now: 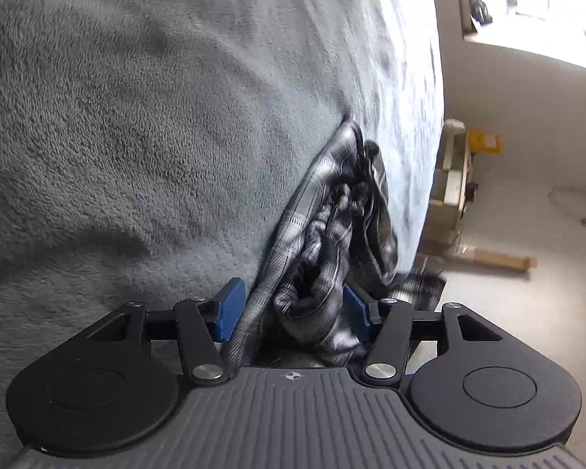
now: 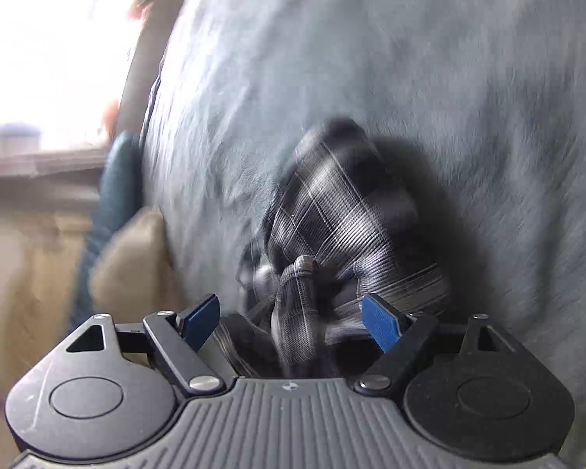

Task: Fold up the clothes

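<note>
While the left gripper stands half open with bunched plaid garment filling the gap between its blue pads, near the blanket's right edge, I cannot tell whether they truly pinch it. To its right, the right gripper gapes wide around a twisted fold, pads clear. Best find two clean hems and pull them apart. Blur hides the garment's shape and edges.
</note>
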`<control>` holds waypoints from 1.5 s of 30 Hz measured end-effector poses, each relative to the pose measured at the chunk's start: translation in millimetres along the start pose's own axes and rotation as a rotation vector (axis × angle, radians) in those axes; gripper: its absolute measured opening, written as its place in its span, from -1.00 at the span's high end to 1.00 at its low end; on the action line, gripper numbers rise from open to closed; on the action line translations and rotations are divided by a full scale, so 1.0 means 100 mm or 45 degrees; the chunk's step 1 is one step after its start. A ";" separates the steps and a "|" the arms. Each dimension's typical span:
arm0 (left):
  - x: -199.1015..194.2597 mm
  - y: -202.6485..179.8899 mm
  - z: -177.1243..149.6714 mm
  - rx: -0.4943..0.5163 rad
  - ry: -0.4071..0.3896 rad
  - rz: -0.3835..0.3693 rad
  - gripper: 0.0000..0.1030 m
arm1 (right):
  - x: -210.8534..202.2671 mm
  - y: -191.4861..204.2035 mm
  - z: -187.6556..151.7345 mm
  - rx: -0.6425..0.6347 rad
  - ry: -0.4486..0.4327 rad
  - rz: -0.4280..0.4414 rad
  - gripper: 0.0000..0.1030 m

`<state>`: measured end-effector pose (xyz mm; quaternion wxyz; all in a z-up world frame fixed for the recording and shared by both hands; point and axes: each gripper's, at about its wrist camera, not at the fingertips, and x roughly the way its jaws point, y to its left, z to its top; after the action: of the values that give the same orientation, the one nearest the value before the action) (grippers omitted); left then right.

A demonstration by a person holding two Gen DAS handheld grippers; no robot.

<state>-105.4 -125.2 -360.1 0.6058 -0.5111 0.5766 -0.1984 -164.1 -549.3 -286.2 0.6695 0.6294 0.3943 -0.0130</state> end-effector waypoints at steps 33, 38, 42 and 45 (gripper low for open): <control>0.95 -2.04 -0.06 0.965 0.185 0.209 -0.08 | -0.51 0.14 -0.66 -0.523 -0.054 -0.272 -0.67; 1.40 -2.23 -0.35 1.033 0.286 0.253 -0.08 | -0.40 -0.34 -0.37 -0.313 -0.025 -0.099 -0.56; 1.71 -2.39 -0.61 1.137 0.343 0.326 -0.08 | -0.27 -0.49 -0.22 -0.203 -0.071 -0.001 -0.53; 2.02 -2.52 -0.84 1.275 0.375 0.462 -0.08 | -0.17 -0.53 -0.16 -0.178 -0.067 -0.038 -0.49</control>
<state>-40.9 -426.2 -231.2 0.7122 -0.0198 0.5694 -0.4101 -211.0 -555.2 -319.0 0.7216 0.5747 0.3859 -0.0119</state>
